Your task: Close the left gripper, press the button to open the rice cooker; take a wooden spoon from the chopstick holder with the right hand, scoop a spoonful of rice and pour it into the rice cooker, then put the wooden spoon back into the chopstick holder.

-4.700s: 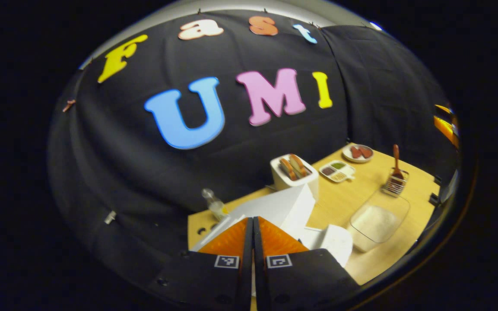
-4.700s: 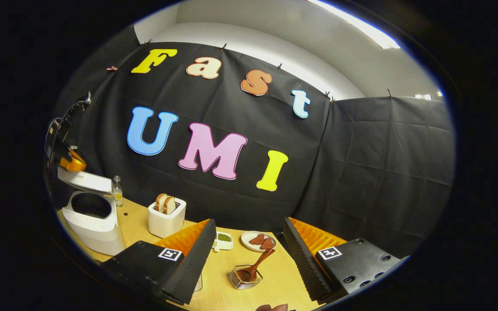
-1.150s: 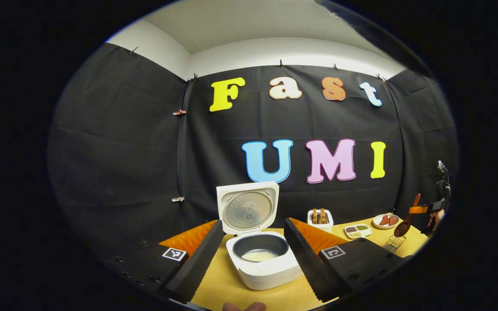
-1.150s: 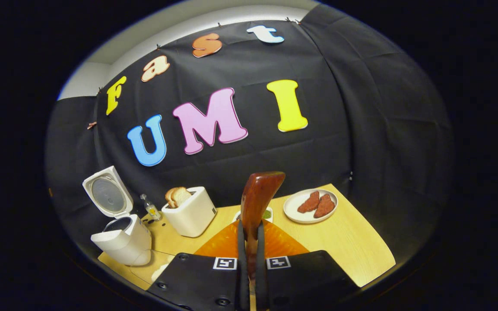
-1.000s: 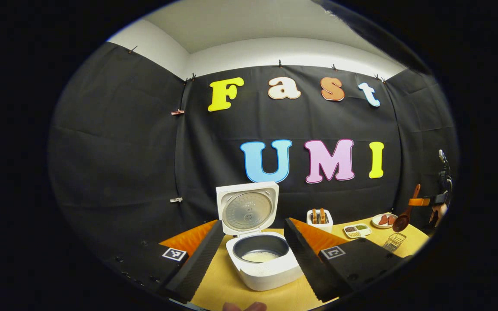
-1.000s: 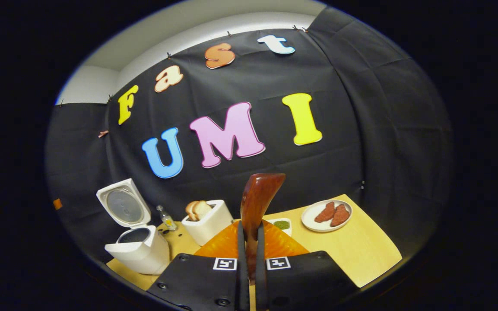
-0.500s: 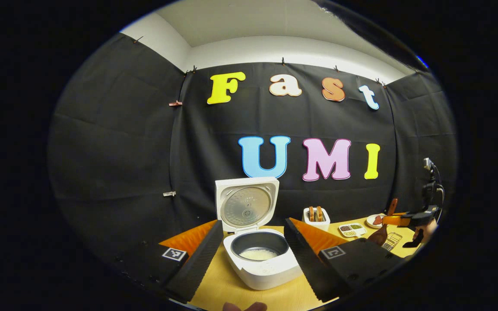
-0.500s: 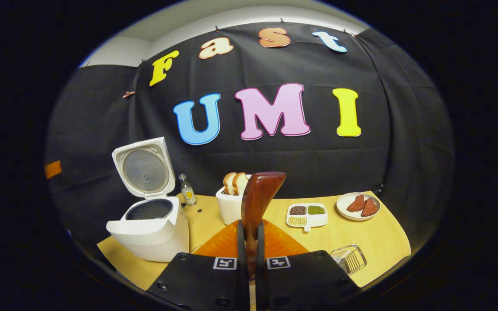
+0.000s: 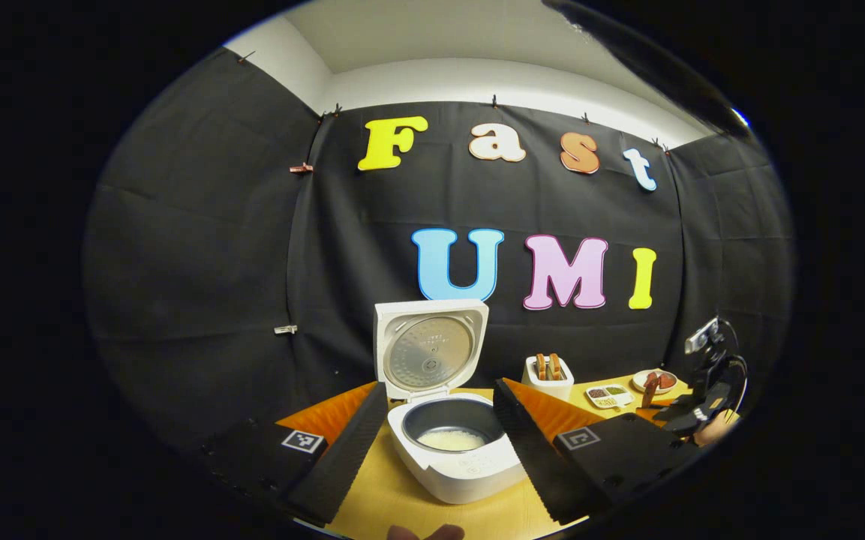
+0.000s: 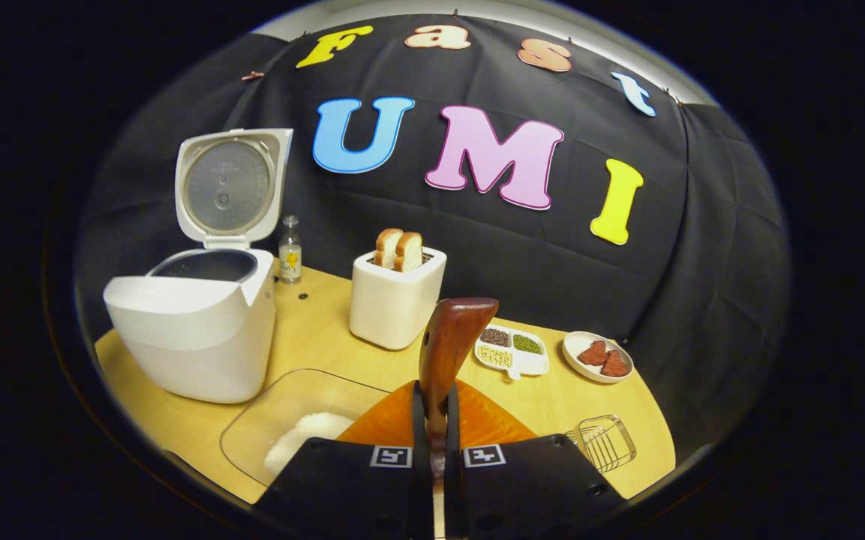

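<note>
The white rice cooker [image 9: 470,472] stands with its lid [image 9: 430,349] up, and a little rice [image 9: 449,440] lies in its dark pot. My left gripper [image 9: 440,450] is open, its fingers framing the cooker from in front without touching it. My right gripper [image 10: 436,420] is shut on the handle of the wooden spoon [image 10: 451,341], which sticks up past the fingertips; the spoon's bowl is hidden below. It hovers over the near edge of the clear rice container [image 10: 297,431], right of the rice cooker [image 10: 199,330]. The wire chopstick holder [image 10: 603,442] stands at its lower right.
On the wooden table [image 10: 327,330] stand a white toaster with bread [image 10: 396,300], a small bottle [image 10: 289,259], a sectioned dish of beans [image 10: 515,350] and a plate with red pieces [image 10: 599,357]. In the left gripper view the right gripper and its hand [image 9: 702,409] show at far right.
My right gripper, holding the spoon, has swung left and dropped low toward the rice container. Earlier my left gripper was shut at the cooker; it has since opened and backed off.
</note>
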A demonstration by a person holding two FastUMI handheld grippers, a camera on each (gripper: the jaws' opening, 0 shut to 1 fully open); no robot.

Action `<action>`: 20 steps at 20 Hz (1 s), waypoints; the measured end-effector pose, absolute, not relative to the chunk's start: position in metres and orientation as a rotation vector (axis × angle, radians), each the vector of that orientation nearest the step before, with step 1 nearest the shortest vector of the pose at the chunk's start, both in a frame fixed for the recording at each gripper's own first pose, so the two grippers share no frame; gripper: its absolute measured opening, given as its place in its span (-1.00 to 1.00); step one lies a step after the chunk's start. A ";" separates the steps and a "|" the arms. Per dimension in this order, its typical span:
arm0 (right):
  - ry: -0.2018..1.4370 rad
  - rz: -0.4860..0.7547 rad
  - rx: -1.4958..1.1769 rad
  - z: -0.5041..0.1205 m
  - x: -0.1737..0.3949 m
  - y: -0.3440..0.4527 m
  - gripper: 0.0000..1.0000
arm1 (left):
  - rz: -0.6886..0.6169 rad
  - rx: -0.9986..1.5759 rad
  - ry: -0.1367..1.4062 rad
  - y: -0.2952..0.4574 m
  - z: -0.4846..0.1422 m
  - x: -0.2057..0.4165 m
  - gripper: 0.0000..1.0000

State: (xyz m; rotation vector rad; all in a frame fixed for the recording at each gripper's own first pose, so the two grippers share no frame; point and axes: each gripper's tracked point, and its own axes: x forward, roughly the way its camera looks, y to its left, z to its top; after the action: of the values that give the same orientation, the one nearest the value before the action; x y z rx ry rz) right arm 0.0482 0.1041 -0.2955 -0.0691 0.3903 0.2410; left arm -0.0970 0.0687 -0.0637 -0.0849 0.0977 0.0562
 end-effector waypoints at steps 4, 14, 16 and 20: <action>0.415 0.265 -0.101 -0.314 0.048 0.128 -0.80 | 0.055 -0.082 0.107 0.079 -0.071 -0.090 0.94; 0.597 0.156 0.523 -0.325 0.029 0.151 -0.79 | 0.074 -0.097 0.111 0.093 -0.076 -0.089 0.94; 0.629 0.108 0.662 -0.329 0.030 0.137 -0.79 | 0.073 -0.097 0.110 0.092 -0.075 -0.093 0.94; 0.606 0.057 0.820 -0.327 0.030 0.112 -0.79 | 0.079 -0.084 0.101 0.092 -0.070 -0.098 0.94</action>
State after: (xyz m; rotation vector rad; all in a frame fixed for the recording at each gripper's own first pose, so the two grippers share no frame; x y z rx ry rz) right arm 0.0295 0.1124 -0.3274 0.8199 0.6057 0.0567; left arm -0.0977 0.0920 -0.0704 -0.0843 0.1015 0.0787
